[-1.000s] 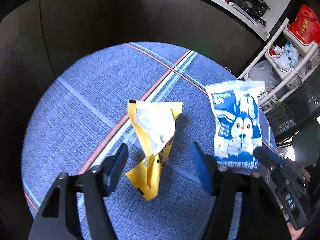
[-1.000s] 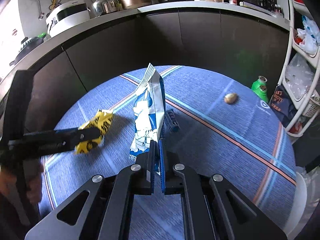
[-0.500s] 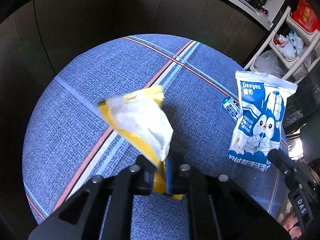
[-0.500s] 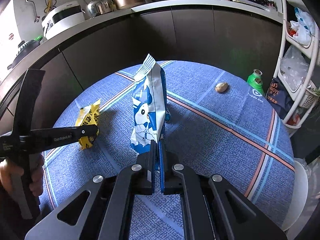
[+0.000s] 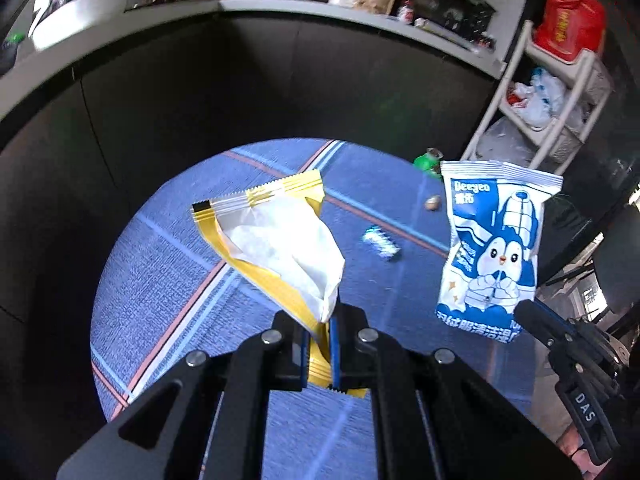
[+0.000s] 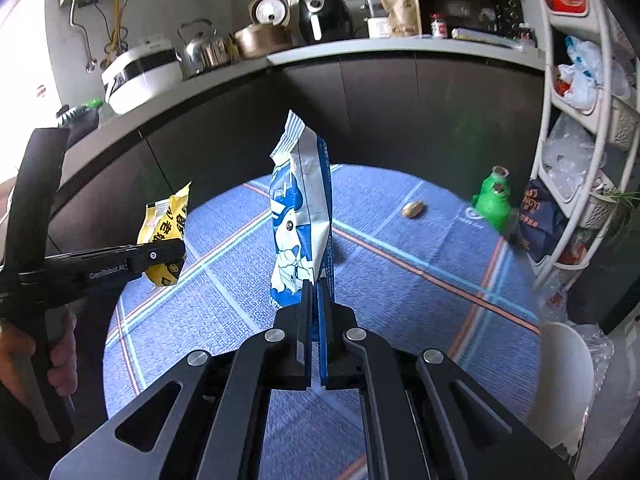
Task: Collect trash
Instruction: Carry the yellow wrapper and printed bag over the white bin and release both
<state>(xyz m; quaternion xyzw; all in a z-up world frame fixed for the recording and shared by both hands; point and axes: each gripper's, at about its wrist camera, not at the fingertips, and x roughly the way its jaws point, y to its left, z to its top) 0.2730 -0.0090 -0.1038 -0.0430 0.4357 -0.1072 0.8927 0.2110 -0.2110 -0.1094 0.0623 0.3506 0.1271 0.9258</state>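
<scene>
My left gripper (image 5: 319, 320) is shut on the lower end of a torn yellow and white wrapper (image 5: 280, 240) and holds it up above the round blue table (image 5: 160, 280). My right gripper (image 6: 318, 292) is shut on the bottom edge of a blue and white penguin snack bag (image 6: 300, 216), held upright above the table. The bag also shows in the left wrist view (image 5: 492, 248), and the yellow wrapper in the right wrist view (image 6: 164, 224). A small blue wrapper (image 5: 382, 242), a brown nut-like scrap (image 6: 414, 209) and a green bottle (image 6: 492, 200) lie on the table.
A dark curved cabinet (image 6: 360, 120) with a counter of kitchen appliances runs behind the table. A white shelf rack (image 6: 580, 120) with bags stands at the right. A white bin with a plastic liner (image 6: 560, 380) sits at the table's right edge.
My left gripper closed on the yellow wrapper and lifted it off the table. My right gripper raised the penguin bag a little higher.
</scene>
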